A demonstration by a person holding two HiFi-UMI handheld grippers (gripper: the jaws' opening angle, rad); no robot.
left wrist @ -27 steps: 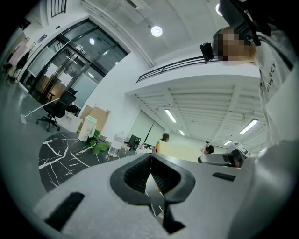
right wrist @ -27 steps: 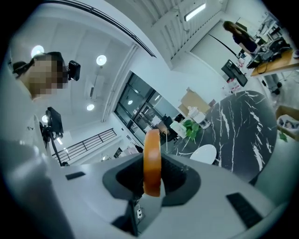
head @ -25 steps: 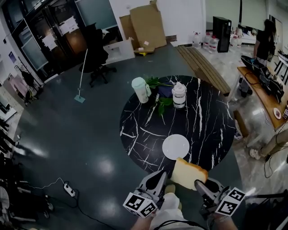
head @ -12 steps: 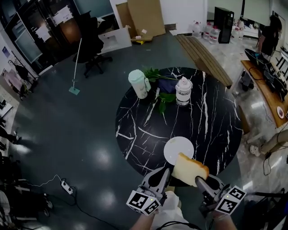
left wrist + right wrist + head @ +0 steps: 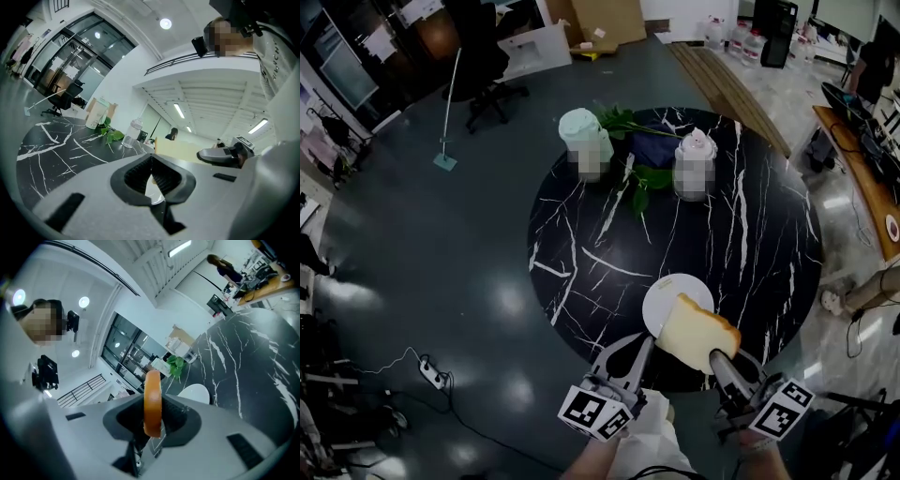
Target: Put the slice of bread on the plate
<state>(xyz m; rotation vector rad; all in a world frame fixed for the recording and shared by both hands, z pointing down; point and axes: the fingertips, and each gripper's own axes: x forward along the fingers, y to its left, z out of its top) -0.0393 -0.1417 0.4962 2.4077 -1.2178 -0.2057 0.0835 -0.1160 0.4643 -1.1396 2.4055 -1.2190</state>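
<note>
Tan bread slice [image 5: 697, 330], clamped, right hand-held gripper [image 5: 152, 422]

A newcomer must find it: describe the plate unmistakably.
Find the round black marble table. At its near edge, partly hidden by the held bread slice, lies the plate: the only flat white disc, unlike the tall bottle opposite.

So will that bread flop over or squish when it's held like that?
Probably not floppy: the bread slice sticks out straight from the right gripper, held by one edge only. It's likely light and soft, so a harder squeeze might dent it.
</note>
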